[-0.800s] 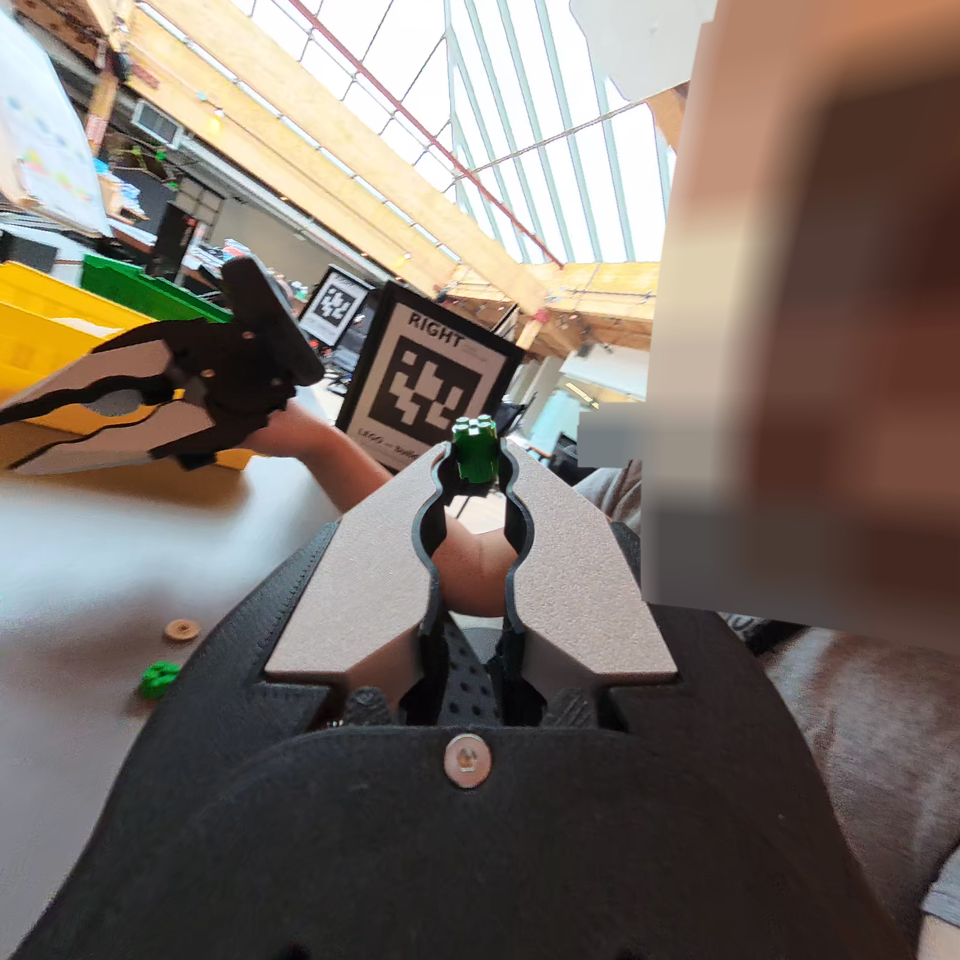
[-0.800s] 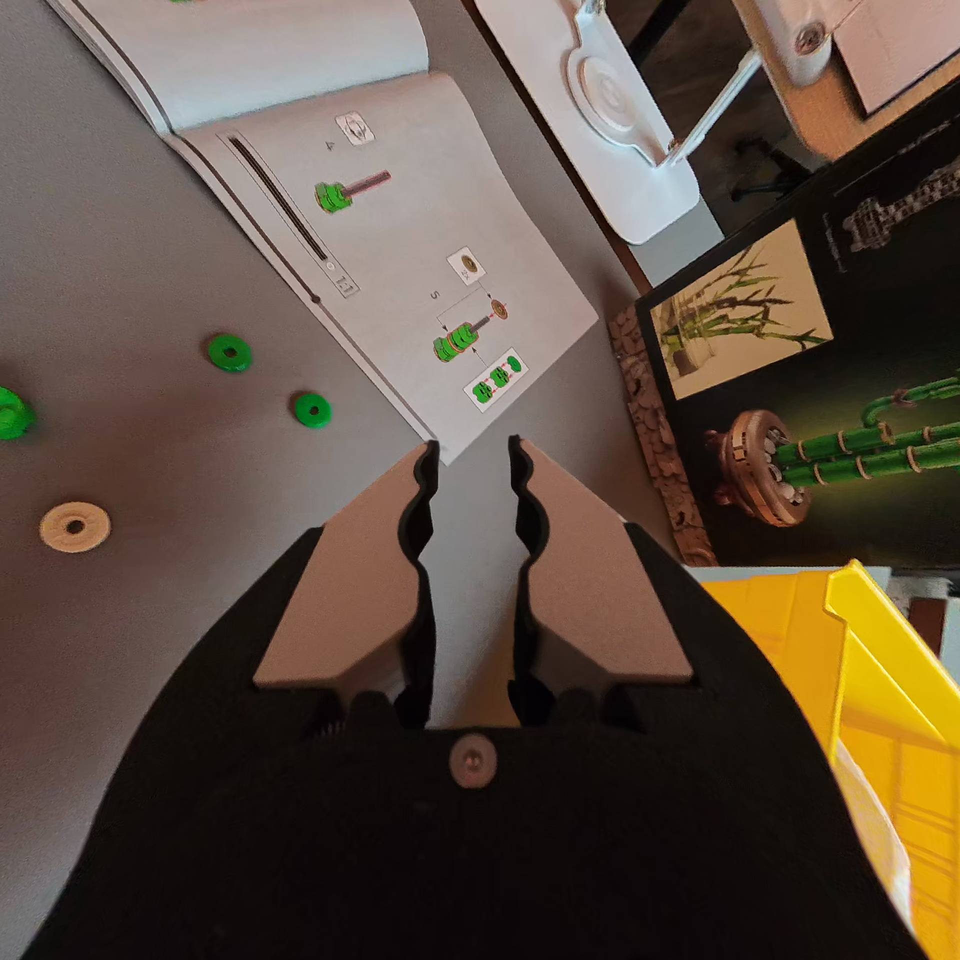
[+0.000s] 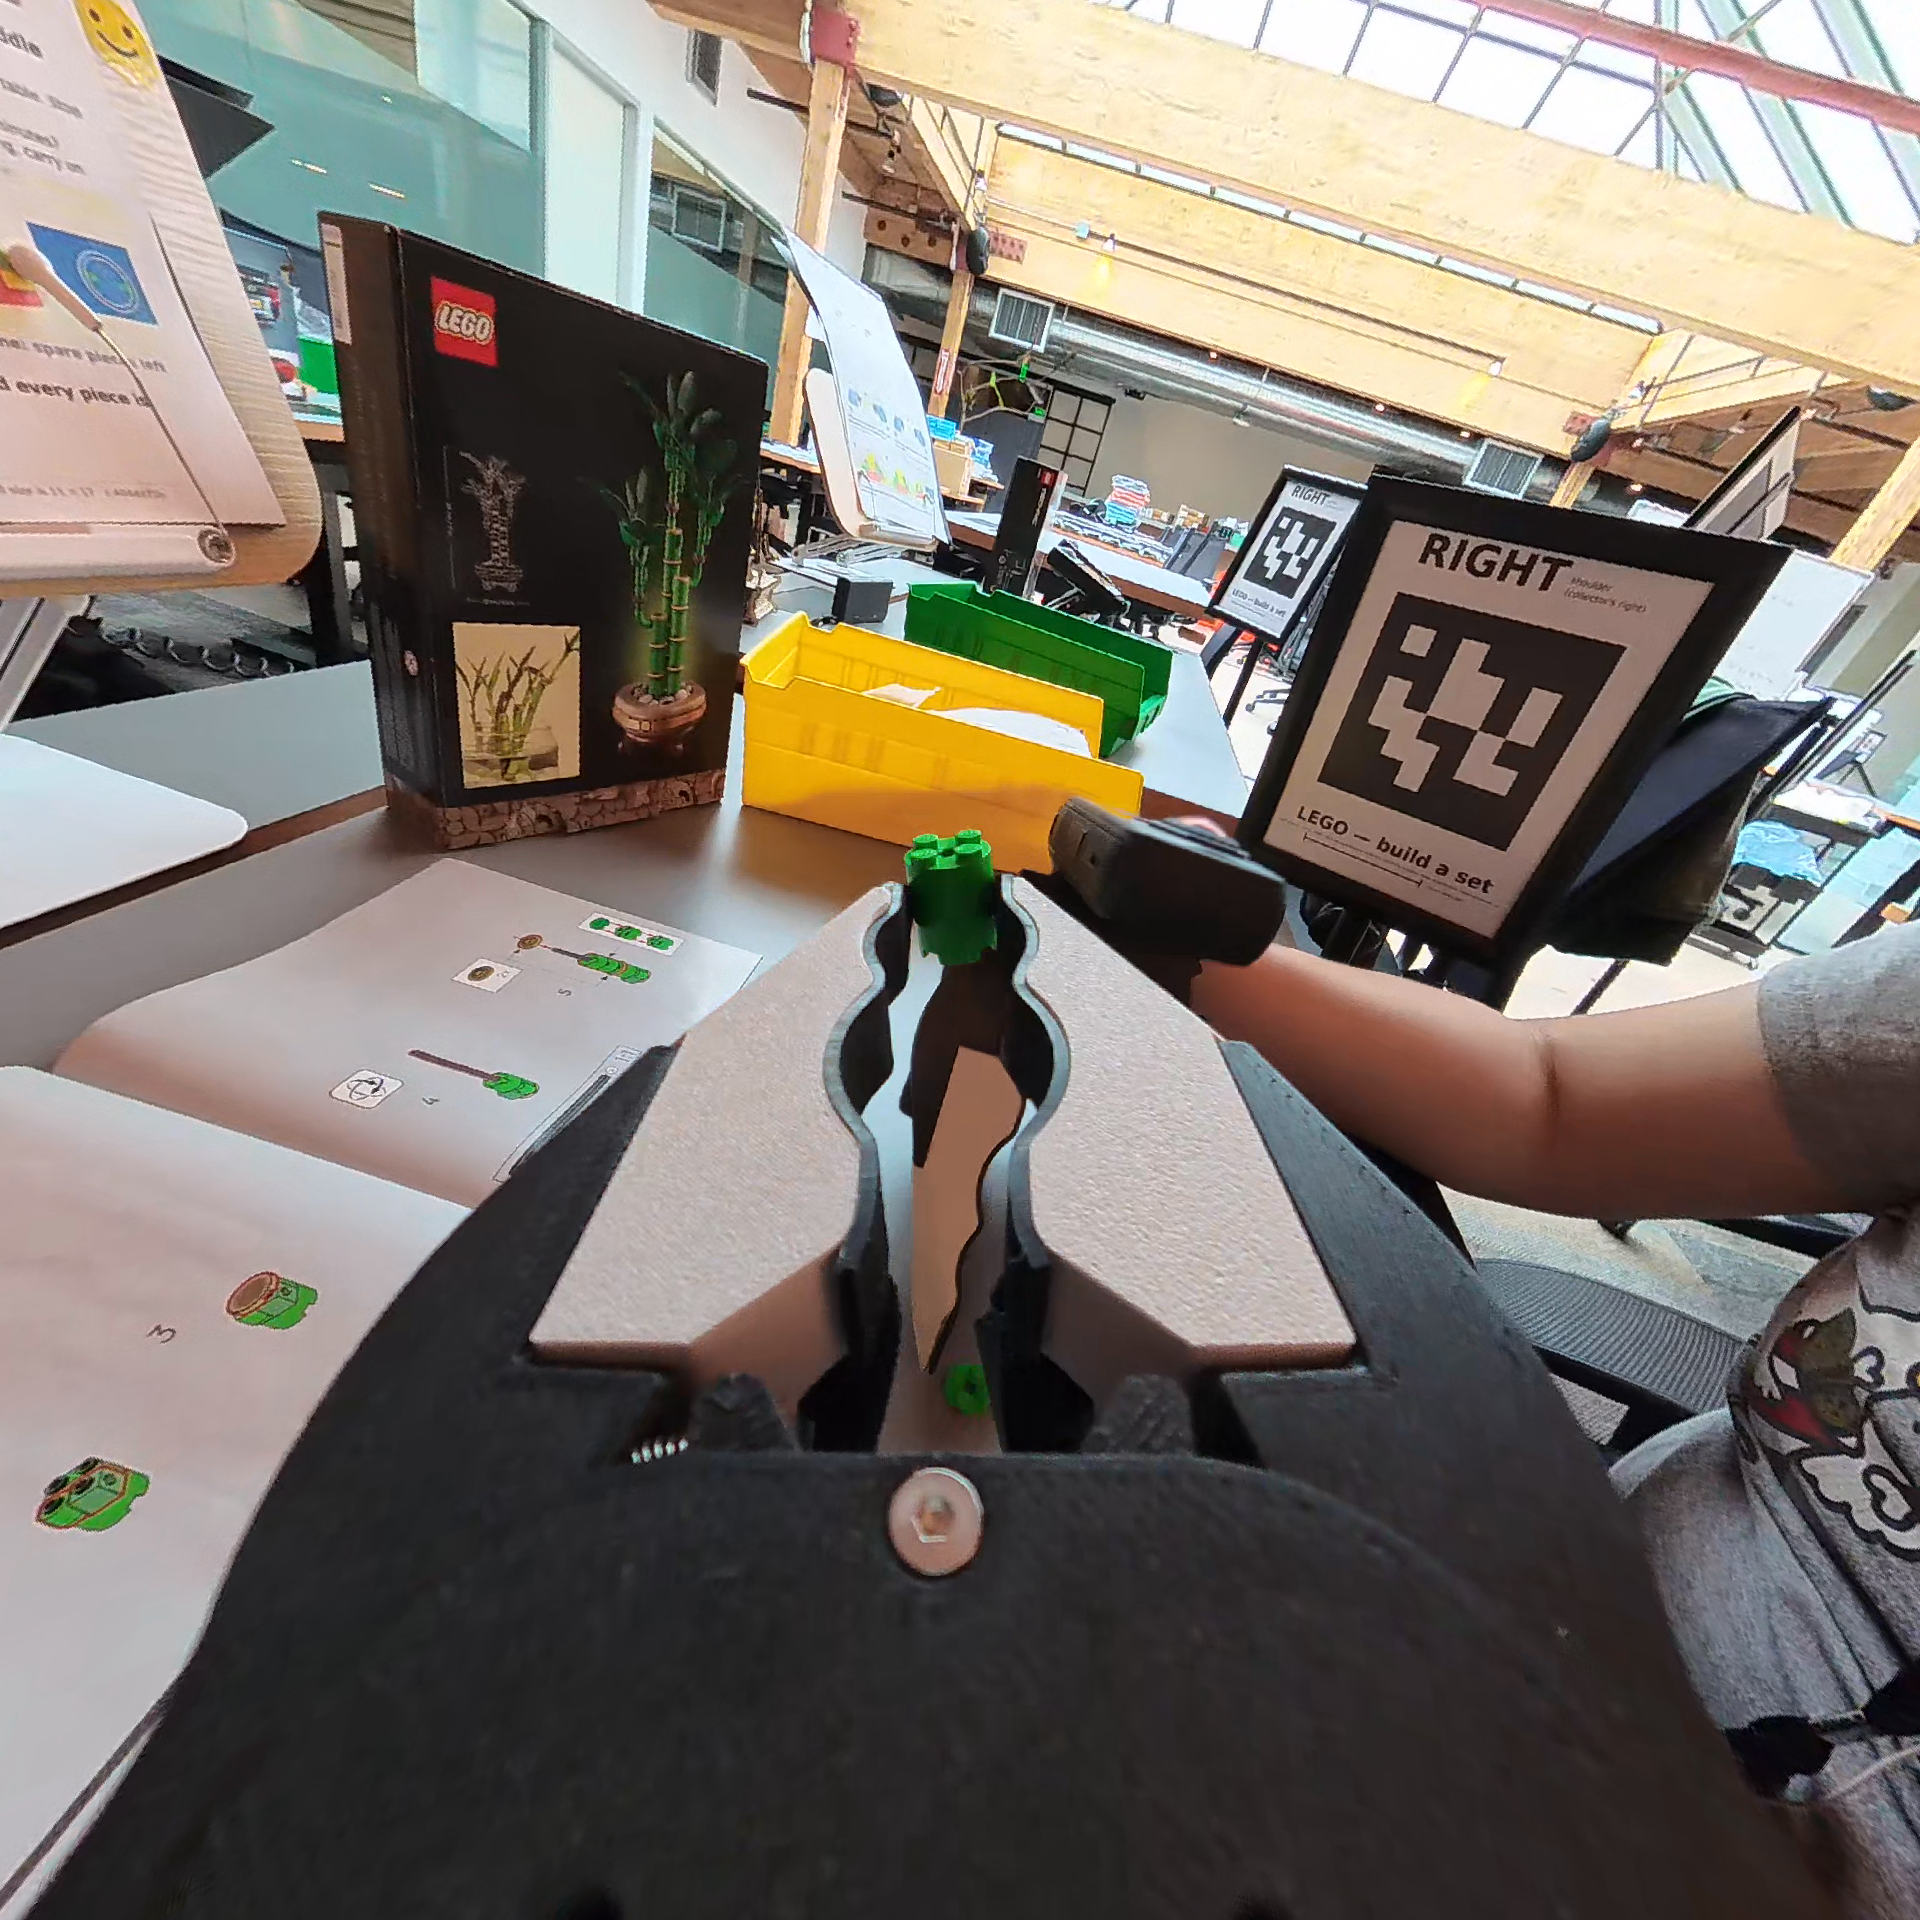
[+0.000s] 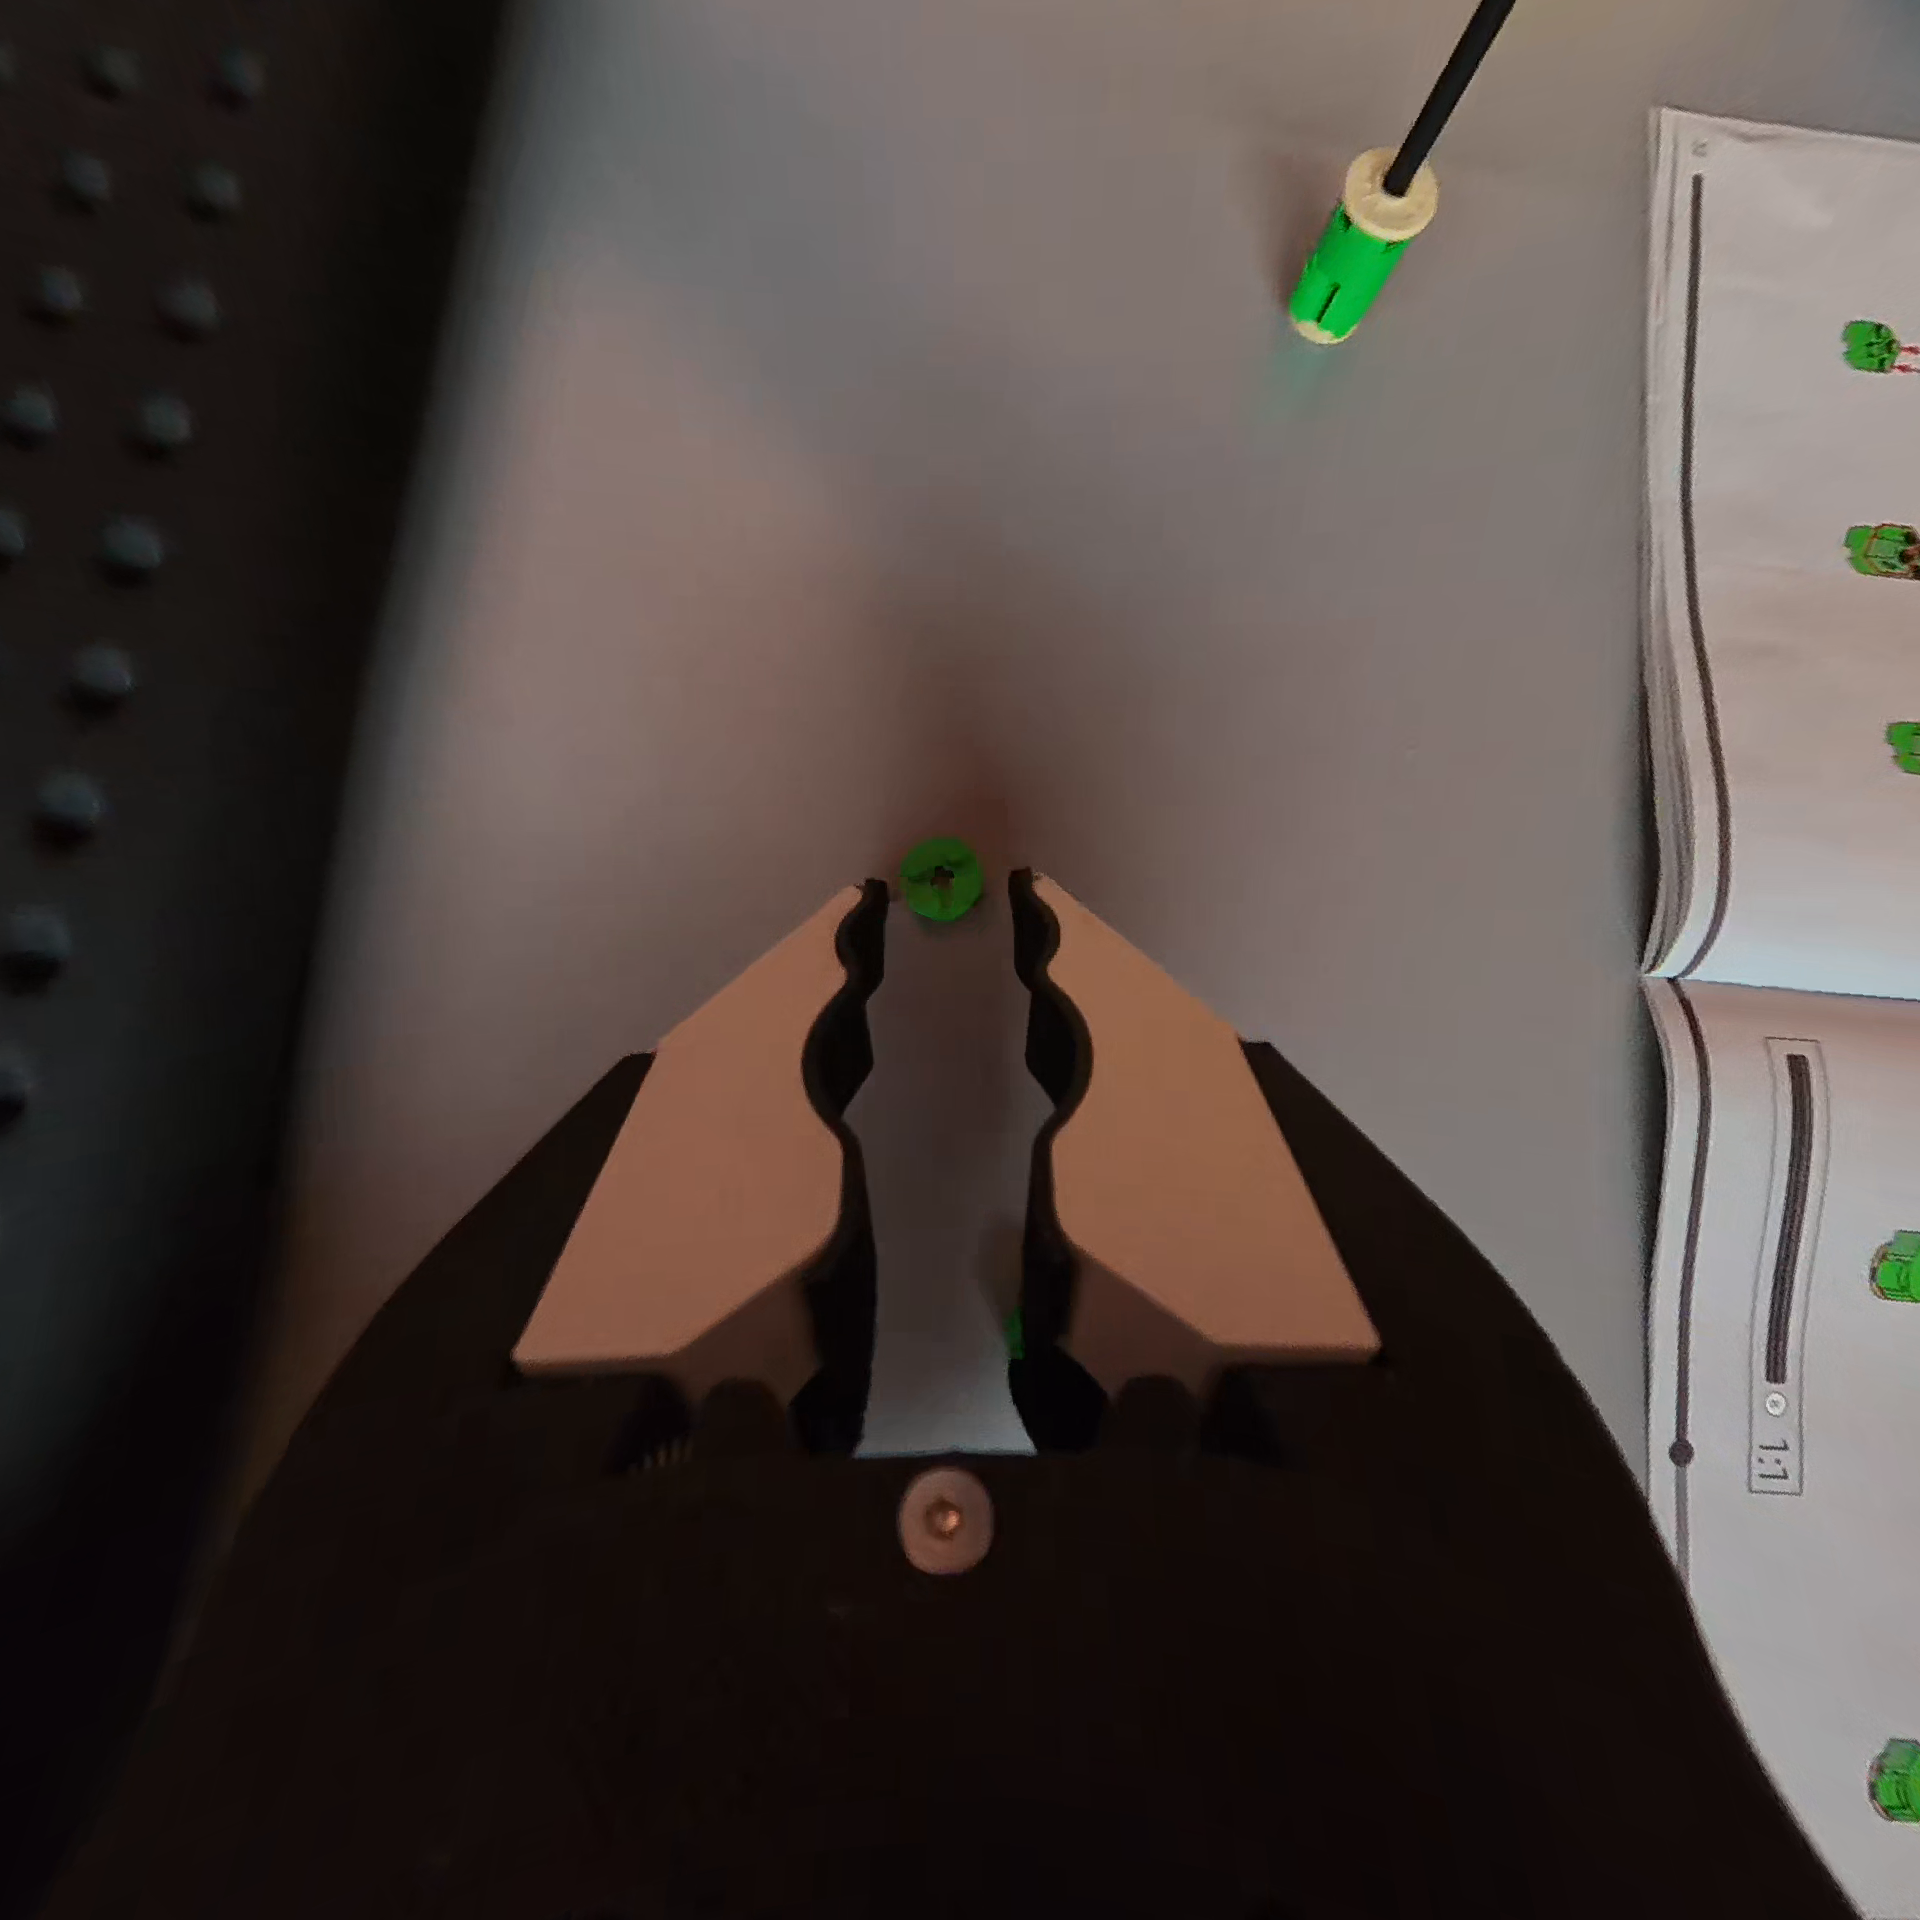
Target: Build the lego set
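My left gripper (image 3: 951, 896) is shut on a green round studded brick (image 3: 948, 920), held at its fingertips above the table. Through the gap between its fingers I see a finger of my right gripper (image 3: 951, 1195) pointing down at a small green piece (image 3: 964, 1387). In the right wrist view, my right gripper (image 4: 943, 891) is open just above the grey table. A small green round piece with a cross hole (image 4: 940, 878) lies between its fingertips, untouched. A green cylinder with a tan ring on a black axle (image 4: 1351, 249) lies farther ahead.
The open instruction booklet (image 3: 312, 1039) lies on the left, also at the right edge of the right wrist view (image 4: 1787, 623). The set's box (image 3: 540, 540), a yellow bin (image 3: 914, 738), a green bin (image 3: 1039, 644) and a marker sign (image 3: 1475, 717) stand behind. A dark studded surface (image 4: 104, 520) borders the table. Left tips to right tips: about 20 cm.
My left gripper has swung from pointing up toward the roof to facing the table, still holding the green brick. My right gripper has moved off the booklet and down over the small green piece.
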A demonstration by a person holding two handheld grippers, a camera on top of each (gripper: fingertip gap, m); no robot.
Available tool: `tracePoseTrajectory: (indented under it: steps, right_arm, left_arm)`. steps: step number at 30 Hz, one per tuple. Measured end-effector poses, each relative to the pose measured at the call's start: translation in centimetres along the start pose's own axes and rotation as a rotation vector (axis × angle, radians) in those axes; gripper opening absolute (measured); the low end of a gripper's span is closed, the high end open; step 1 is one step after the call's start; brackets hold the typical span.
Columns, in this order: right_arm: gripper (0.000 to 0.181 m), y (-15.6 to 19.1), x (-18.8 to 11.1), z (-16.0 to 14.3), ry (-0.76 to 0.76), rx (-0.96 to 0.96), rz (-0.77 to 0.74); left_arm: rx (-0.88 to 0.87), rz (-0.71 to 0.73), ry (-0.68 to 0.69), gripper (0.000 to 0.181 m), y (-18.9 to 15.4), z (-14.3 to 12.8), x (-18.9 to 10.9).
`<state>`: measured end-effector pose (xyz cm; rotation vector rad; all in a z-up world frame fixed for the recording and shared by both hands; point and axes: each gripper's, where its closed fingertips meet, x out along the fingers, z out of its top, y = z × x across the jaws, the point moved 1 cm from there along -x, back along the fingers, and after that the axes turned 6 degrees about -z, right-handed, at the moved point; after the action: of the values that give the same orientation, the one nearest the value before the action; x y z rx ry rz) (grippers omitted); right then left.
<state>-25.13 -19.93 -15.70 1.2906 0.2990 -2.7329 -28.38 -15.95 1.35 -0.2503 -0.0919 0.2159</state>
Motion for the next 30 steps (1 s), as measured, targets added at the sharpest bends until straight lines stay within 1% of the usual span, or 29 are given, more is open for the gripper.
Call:
tracePoseTrajectory:
  steps: [5,7,10,13,17,20,21,24,27,30]
  right_arm:
    - [0.019,0.0,0.0,-0.1,0.0,0.016,0.016]
    - [0.024,-0.1,-0.4,-0.4,0.008,0.02,0.016]
    - [0.025,-1.2,-2.6,-1.1,-0.002,0.086,-0.015]
    - [0.024,-4.0,-6.6,-2.7,-0.065,0.192,-0.155]
    - [0.024,-9.2,-13.1,-6.0,-0.174,0.357,-0.474]
    - [0.026,-12.1,-16.6,-8.6,-0.205,0.413,-0.704]
    - [0.027,-12.5,-17.3,-9.4,-0.195,0.419,-0.747]
    - [0.027,-13.1,-17.7,-11.9,-0.077,0.394,-0.833]
    - [0.026,-13.4,-17.4,-12.6,-0.008,0.337,-0.864]
    - [0.026,-13.3,-17.1,-13.4,0.047,0.336,-0.865]
  left_arm:
    - [0.002,-0.004,0.009,0.013,-0.1,-0.1,0.1]
    - [-0.002,-0.006,0.011,0.014,0.0,-0.2,0.1]
    - [-0.005,-0.005,0.004,0.013,0.0,0.0,0.0]
    - [-0.007,-0.004,-0.01,0.013,0.0,0.2,-0.2]
    - [-0.006,0.002,-0.029,0.013,0.0,0.6,-0.4]
    - [-0.001,0.011,-0.028,0.014,0.1,0.6,-0.5]
    - [-0.001,0.012,-0.028,0.014,0.1,0.6,-0.4]
    - [0.002,0.019,-0.028,0.014,0.2,0.5,-0.4]
    - [0.002,0.021,-0.028,0.014,0.3,0.5,-0.4]
    - [0.0,0.024,-0.028,0.014,0.4,0.4,-0.4]
